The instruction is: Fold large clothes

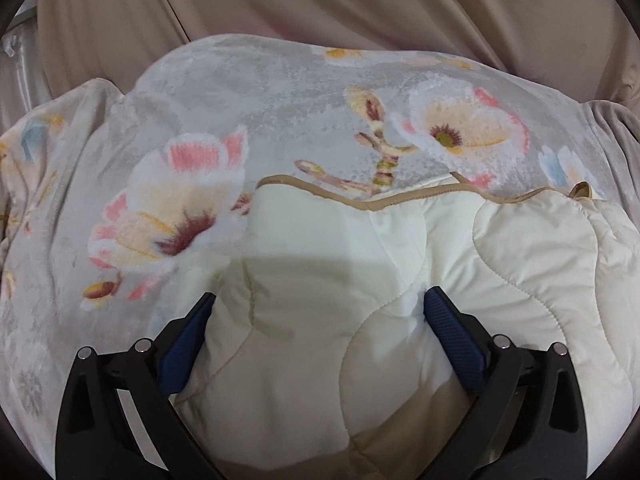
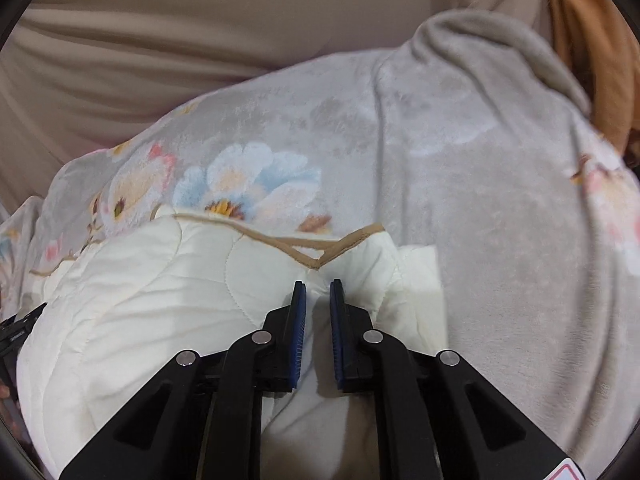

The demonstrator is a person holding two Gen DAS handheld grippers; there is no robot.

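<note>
A cream quilted blanket [image 1: 320,280] with tan edge binding [image 1: 360,203] lies folded over a grey floral fleece blanket [image 1: 200,120]. My left gripper [image 1: 318,304] is wide open, its blue-padded fingers [image 1: 444,312] pressed down on either side of a bulge of the cream quilt. In the right wrist view the cream quilt [image 2: 160,300] shows the same tan binding [image 2: 316,260] at a corner. My right gripper [image 2: 318,292] is nearly closed and pinches a fold of the cream quilt just behind that corner. The floral fleece [image 2: 480,200] spreads beyond and to the right.
A beige sofa cover [image 1: 320,0] rises behind the blankets; it also shows in the right wrist view [image 2: 160,40]. A brown cloth [image 2: 588,60] hangs at the far right. The other gripper's black edge [image 2: 20,328] shows at the left.
</note>
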